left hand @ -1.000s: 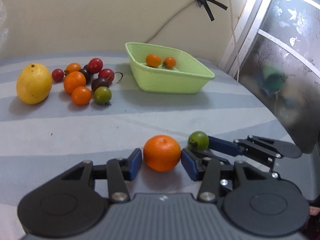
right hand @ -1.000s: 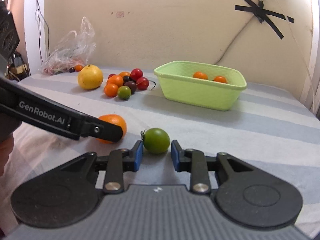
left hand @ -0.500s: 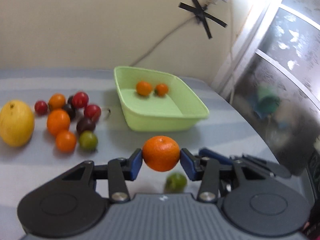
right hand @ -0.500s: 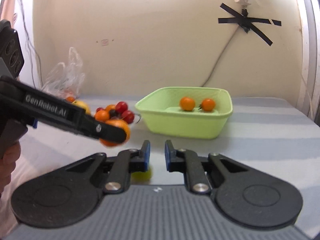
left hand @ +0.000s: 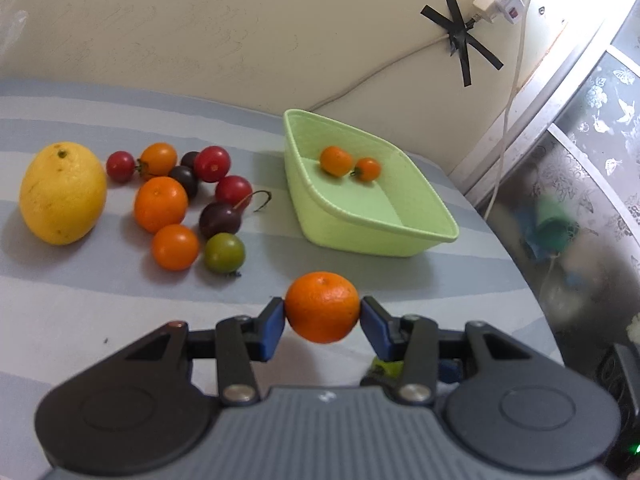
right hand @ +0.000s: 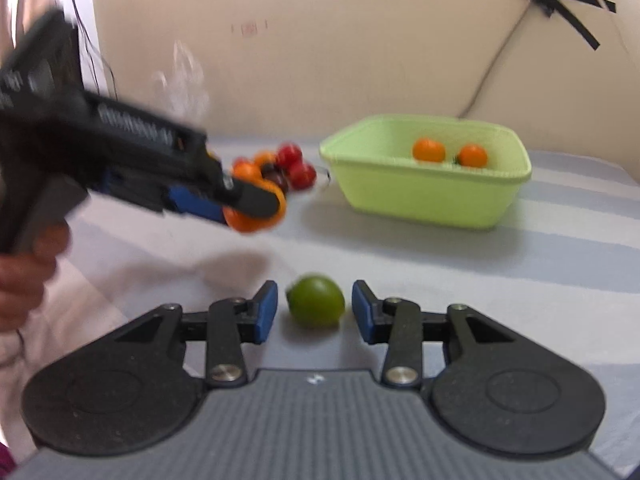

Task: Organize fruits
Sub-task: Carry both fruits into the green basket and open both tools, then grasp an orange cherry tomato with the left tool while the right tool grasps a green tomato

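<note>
The left gripper (left hand: 322,322) is closed on an orange (left hand: 322,307), held above the table short of the green basket (left hand: 434,236); the round skin could slip from the pads. The right gripper (right hand: 315,312) is open around a green fruit (right hand: 316,301) without touching, so closing off-centre could roll it away.

So I've lifted the orange (left hand: 322,306) clean off the cloth in my left gripper (left hand: 322,320), while my right gripper (right hand: 314,312) came up without the green tomato (right hand: 316,301), closed, and has now spread wide around it again.
</note>
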Motion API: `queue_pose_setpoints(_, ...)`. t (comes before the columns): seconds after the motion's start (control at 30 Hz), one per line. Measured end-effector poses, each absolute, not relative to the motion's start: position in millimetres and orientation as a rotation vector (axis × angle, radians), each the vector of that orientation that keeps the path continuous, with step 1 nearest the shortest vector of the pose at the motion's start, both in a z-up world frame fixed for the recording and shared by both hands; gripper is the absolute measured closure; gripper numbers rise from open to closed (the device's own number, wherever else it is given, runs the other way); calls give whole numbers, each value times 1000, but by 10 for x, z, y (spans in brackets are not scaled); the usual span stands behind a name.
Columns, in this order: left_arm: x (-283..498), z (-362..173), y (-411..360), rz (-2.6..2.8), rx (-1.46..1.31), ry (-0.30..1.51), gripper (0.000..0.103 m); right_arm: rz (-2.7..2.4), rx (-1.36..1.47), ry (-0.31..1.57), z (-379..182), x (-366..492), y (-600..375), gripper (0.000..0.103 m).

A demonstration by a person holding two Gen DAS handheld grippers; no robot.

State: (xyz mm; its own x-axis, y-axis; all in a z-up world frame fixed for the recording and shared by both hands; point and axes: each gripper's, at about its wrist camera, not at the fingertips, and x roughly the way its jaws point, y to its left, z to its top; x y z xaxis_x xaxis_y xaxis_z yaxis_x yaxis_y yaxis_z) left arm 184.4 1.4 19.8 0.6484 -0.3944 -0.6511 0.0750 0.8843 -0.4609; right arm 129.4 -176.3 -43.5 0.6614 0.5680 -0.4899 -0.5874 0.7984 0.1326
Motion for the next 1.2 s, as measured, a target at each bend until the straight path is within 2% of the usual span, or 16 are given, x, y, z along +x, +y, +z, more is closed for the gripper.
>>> queue_pose_setpoints(0.1, 1938, 287, -37, -296, -411, 815, 61, 629, -36, 498, -362, 1282, -1833, 71)
queue_pose_setpoints(0.3, 2363, 586, -249, -318, -366, 737, 61, 491, 45, 277, 33, 1462, -2184, 71)
queue_pose_setpoints(0.57, 2899, 413, -495, -260, -331, 787, 61, 438, 41, 354, -5, 2001, -2417, 71)
queue_pose_setpoints(0.8, 2946, 276, -671, -239, -240, 795, 60, 452, 14, 372, -89, 2049, -2394, 70)
queue_pose_setpoints(0.87, 2937, 273, -700, -241, -234, 794, 54, 445, 3, 371, -105, 2037, -2395, 68)
queue_pose_setpoints(0.93, 2913, 292, -712, -235, -228, 789, 47, 439, 9, 354, -121, 2021, -2398, 58)
queue_pose_setpoints(0.97, 2887, 311, -717, -231, -222, 783, 45, 433, 13, 341, -125, 2010, -2408, 58)
queue_pose_setpoints(1.2, 2318, 639, -403, -296, -302, 666, 45, 399, 140, 217, -4, 1794, -2579, 58)
